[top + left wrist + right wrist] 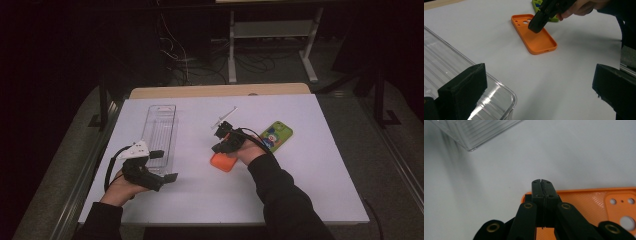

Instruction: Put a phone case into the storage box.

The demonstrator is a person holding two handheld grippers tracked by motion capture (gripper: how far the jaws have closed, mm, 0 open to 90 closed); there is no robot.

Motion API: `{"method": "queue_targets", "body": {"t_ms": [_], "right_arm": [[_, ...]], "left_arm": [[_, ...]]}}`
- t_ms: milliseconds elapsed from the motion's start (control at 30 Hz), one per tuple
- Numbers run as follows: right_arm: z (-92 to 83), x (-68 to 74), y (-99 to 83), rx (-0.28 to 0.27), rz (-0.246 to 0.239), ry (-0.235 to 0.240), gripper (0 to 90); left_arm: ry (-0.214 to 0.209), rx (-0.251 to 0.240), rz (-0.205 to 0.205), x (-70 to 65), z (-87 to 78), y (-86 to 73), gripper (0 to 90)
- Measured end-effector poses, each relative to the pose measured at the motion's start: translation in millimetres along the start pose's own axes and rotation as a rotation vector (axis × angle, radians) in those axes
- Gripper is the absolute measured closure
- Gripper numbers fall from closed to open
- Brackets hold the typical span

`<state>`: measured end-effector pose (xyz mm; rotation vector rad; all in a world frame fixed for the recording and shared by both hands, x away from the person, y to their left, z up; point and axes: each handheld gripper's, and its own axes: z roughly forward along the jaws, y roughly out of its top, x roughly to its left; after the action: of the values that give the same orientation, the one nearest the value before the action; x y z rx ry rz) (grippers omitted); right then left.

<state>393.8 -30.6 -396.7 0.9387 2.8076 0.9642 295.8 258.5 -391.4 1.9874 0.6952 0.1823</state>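
Note:
An orange phone case (pixel 222 162) lies hollow side up on the white table, left of a green phone case (pixel 276 136). My right gripper (pixel 218 148) is shut and points down over the orange case's camera-hole end. In the right gripper view the gripper (pixel 541 182) has its pads pressed flat together above the case's rim (pixel 584 200), and I see nothing between them. The left gripper view shows its tip (pixel 535 27) just over the case's floor (pixel 537 41). My left gripper (pixel 164 165) stands open at the near end of a clear plastic tray (pixel 161 130), holding nothing.
The clear tray (pixel 449 57) lies lengthwise at the left of the table; its corner (pixel 474 132) is also in the right gripper view. Bare white table (pixel 320 175) surrounds the cases. A wooden strip (pixel 220 91) runs along the far edge, with a metal frame and cables on the floor beyond.

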Motion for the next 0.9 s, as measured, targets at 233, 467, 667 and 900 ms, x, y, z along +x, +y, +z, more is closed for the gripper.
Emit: {"method": "queue_targets", "body": {"t_ms": [233, 467, 667, 900], "right_arm": [[19.0, 3.5, 10.5, 0.027, -0.028, 0.008, 87.9], [34.1, 5.0, 15.9, 0.076, -0.037, -0.001, 88.0], [45.0, 8.3, 14.2, 0.105, -0.062, 0.0, 88.0], [46.7, 11.0, 11.5, 0.135, -0.07, -0.015, 88.0]], "left_arm": [[-0.002, 0.002, 0.003, -0.1, 1.2, 0.6, 0.0], [-0.007, 0.01, 0.0, 0.4, 1.3, 0.6, 0.0], [-0.004, 0.016, 0.002, -0.7, 1.7, 0.7, 0.0], [-0.006, 0.015, 0.002, -0.7, 1.4, 0.6, 0.0]]}}
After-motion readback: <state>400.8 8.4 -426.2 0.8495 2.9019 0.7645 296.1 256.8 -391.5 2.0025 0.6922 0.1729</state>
